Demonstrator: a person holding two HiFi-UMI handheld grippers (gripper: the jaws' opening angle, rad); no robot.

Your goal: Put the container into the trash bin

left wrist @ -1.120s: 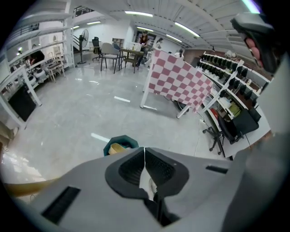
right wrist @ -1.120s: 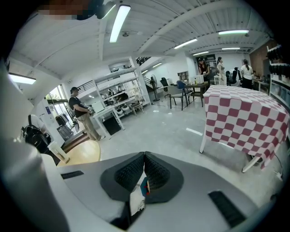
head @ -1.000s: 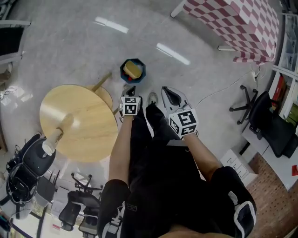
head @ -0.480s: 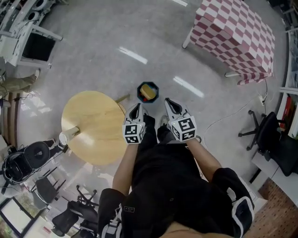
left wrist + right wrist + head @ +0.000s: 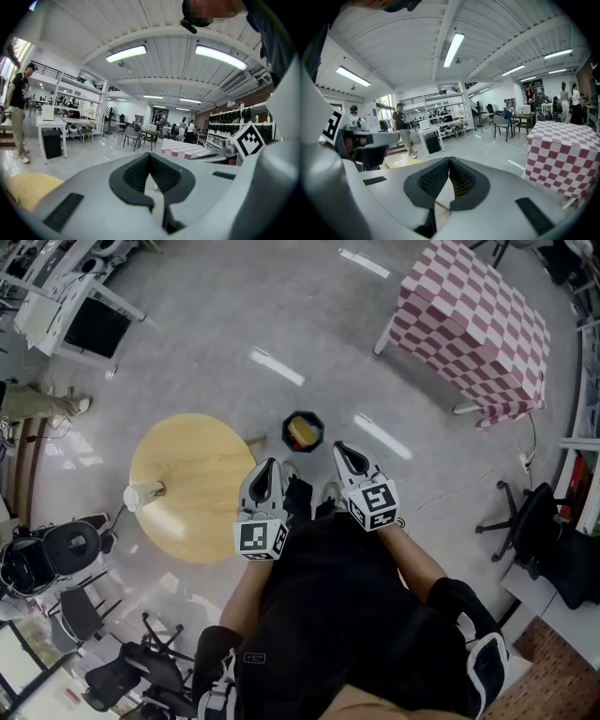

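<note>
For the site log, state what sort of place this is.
Probably an open-plan lab or workshop office: long strip lights overhead, storage racks, and desks and office chairs on a polished floor.

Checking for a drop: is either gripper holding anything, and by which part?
Nothing is held: left gripper and right gripper are both shut and empty.

Glossy grey floor; round wooden table; checkered table.
</note>
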